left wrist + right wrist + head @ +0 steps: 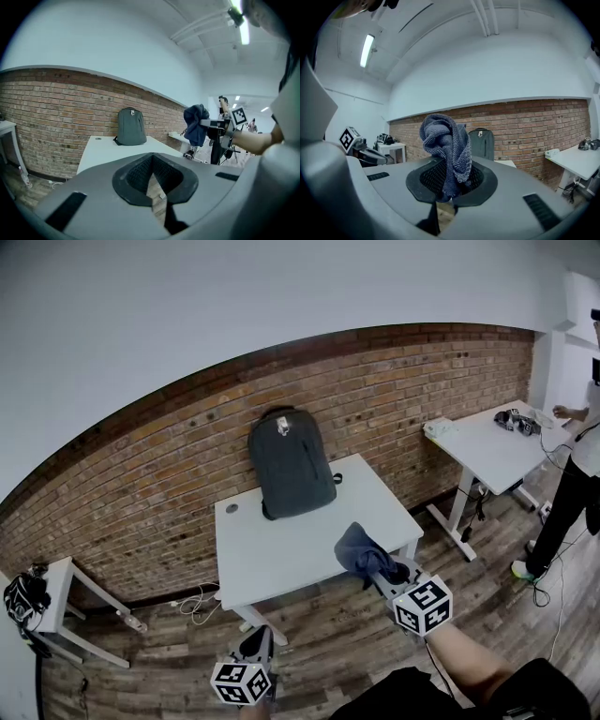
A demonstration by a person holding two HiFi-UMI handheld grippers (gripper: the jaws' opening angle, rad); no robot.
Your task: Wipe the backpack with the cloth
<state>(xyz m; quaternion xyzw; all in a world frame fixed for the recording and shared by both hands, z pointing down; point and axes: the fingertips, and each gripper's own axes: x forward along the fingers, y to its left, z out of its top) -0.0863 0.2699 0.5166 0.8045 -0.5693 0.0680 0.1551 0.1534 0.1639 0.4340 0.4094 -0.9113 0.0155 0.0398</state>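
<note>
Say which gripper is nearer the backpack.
Right. The right gripper, holding the cloth, is at the table's near edge facing the backpack; the left gripper is further back, off the table.

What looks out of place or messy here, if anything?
Nothing stands out. The backpack stands upright on the white table against the brick wall; the cloth is bunched in the right gripper.

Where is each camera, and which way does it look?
Head view: on the person's head, looking down at the table and backpack; a forearm shows.
Left gripper view: on the left tongs, facing the backpack; its shut, empty jaws show.
Right gripper view: on the right tongs, facing the brick wall; its jaws pinch the cloth.
Shared: all three see the backpack.
</note>
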